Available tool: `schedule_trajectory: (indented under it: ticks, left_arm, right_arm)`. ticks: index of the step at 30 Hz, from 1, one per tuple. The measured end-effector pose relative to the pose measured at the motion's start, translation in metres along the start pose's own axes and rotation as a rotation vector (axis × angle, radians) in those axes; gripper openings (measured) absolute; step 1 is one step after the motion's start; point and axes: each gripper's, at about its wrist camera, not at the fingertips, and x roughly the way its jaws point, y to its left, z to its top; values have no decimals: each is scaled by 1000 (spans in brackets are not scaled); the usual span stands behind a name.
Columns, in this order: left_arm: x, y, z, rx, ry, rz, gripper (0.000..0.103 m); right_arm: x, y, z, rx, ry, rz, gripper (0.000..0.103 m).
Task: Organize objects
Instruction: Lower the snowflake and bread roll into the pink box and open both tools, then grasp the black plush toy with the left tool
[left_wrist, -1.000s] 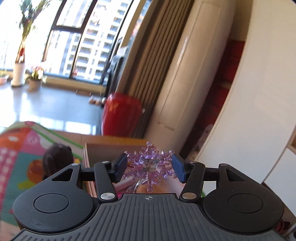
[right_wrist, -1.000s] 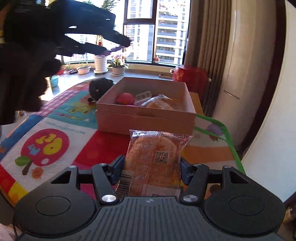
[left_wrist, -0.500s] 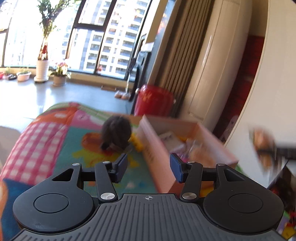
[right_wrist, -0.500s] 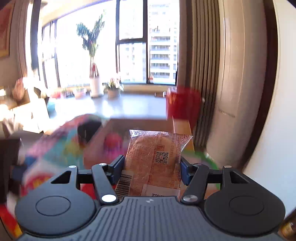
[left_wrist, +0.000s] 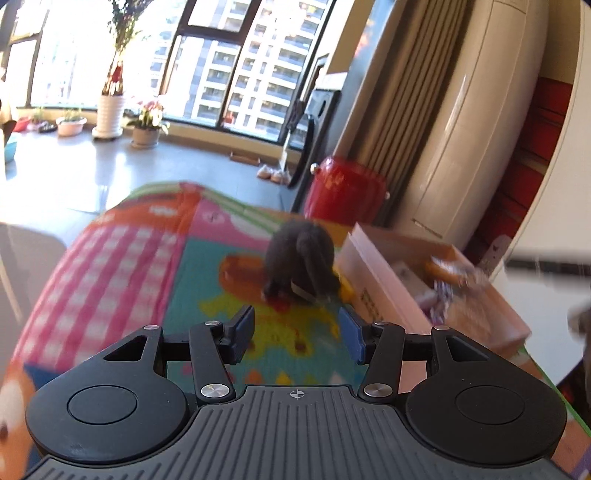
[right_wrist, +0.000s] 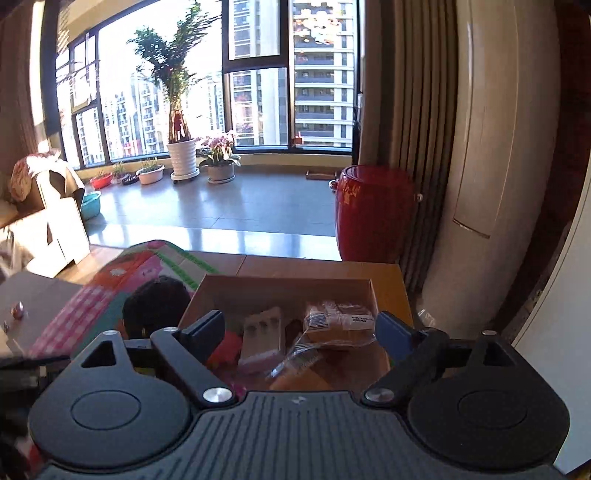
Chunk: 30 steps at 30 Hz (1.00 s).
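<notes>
The right gripper (right_wrist: 301, 330) has just spread wide above the cardboard box (right_wrist: 371, 291), its bread packet (right_wrist: 338, 325) dropped inside; left gripper (left_wrist: 297, 330), parted, empty, tilts down beside the box

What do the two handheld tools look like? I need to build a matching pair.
Both look alike: the left tool and right tool have matte black linkage arms with silver pivot screws, blue finger pads, round black side discs, and a ribbed grey housing with a small crosshair mark.

High-rise flat living room, probably, potted plants (right_wrist: 183, 147) by window, patterned play mat (left_wrist: 147, 258)
</notes>
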Motion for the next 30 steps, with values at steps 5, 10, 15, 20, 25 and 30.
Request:
schedule_trajectory:
  ticks: [5, 10, 15, 20, 25, 30]
  left_arm:
    - [39, -2, 46, -30, -38, 29, 55]
    - [96, -15, 68, 4, 65, 59, 55]
    - [130, -26, 55, 69, 118, 68, 79]
    - [147, -29, 43, 63, 181, 90, 76]
    - [142, -16, 43, 24, 171, 68, 74]
    - [131, -4, 40, 9, 168, 53, 71]
  right_arm:
    - [-15, 28, -51, -169, 15, 4, 92]
    - [-21, 29, -62, -174, 40, 34, 98]
    - [-18, 19, -62, -141, 57, 72, 102]
    - [-17, 21, -60, -133, 59, 84, 103]
    - [-17, 29, -55, -156, 52, 77, 103]
    - [-13, 43, -50, -162, 72, 68, 103]
